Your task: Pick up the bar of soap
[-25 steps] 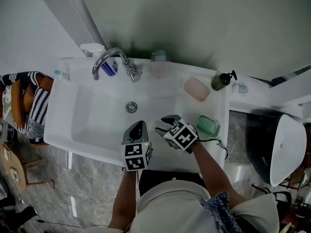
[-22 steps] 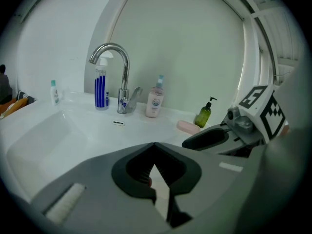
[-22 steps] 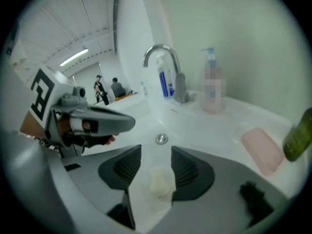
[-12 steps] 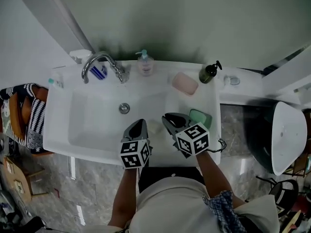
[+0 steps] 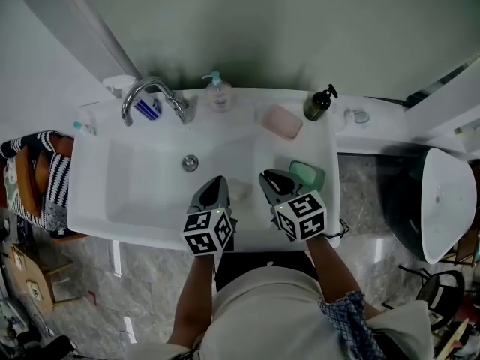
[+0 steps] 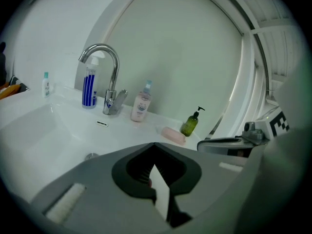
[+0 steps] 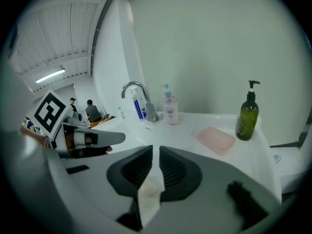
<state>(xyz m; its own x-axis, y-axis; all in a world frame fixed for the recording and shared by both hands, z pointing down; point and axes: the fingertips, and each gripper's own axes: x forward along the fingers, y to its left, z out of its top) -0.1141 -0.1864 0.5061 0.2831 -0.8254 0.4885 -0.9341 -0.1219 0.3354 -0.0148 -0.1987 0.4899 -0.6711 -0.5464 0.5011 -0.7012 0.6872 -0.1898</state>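
Task status: not done

Soap: pink, untouched on the sink deck, ahead and right of the right gripper jaws, well apart from them, beside the bottle

Right gripper: jaws nearly together, only a thin slit left, nothing gripped

Left gripper: jaws closed, empty

Remaining, by judgement: reach, reopen, clamp, lift

Changed from a second ago: right jaws spread wide then, since closing on nothing; right gripper rolled more upright; dish now just right of its jaws

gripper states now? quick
Left gripper: closed, empty.
Right gripper: jaws just been closing, now down to a thin slit, nothing gripped; pink soap bar not in it.
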